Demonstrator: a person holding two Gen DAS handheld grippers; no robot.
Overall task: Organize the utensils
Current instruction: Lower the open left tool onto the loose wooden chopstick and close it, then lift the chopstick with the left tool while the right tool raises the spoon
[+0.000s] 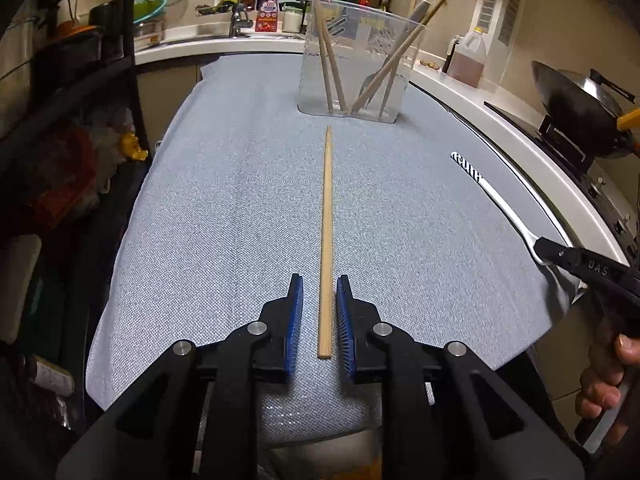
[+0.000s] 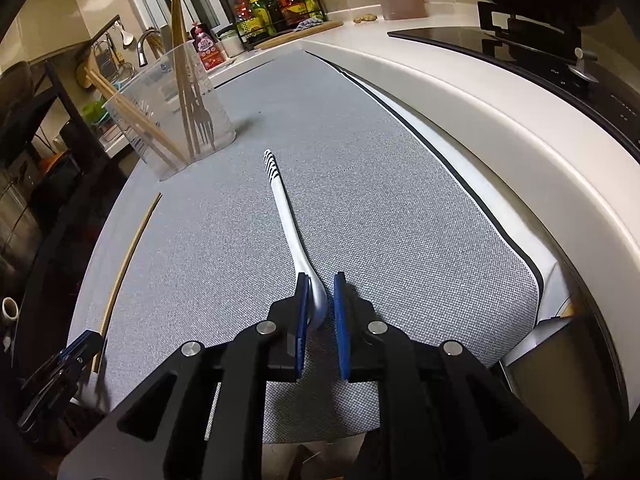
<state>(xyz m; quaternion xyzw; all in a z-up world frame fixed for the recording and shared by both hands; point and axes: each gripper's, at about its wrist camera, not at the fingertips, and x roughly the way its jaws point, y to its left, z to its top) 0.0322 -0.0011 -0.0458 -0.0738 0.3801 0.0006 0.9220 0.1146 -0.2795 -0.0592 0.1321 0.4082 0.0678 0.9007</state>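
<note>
A wooden chopstick lies lengthwise on the grey mat, its near end between the open jaws of my left gripper; the pads stand apart from it. A white spoon with a striped handle lies on the mat; its bowl end sits between the open jaws of my right gripper, close to the left pad. The spoon and right gripper also show in the left wrist view. A clear plastic container at the far end holds several chopsticks and a fork; it also shows in the right wrist view.
A wok sits on the cooktop to the right. An oil jug, a spice rack and a sink with faucet stand at the back. A dark shelf borders the left. The chopstick lies near the mat's left edge.
</note>
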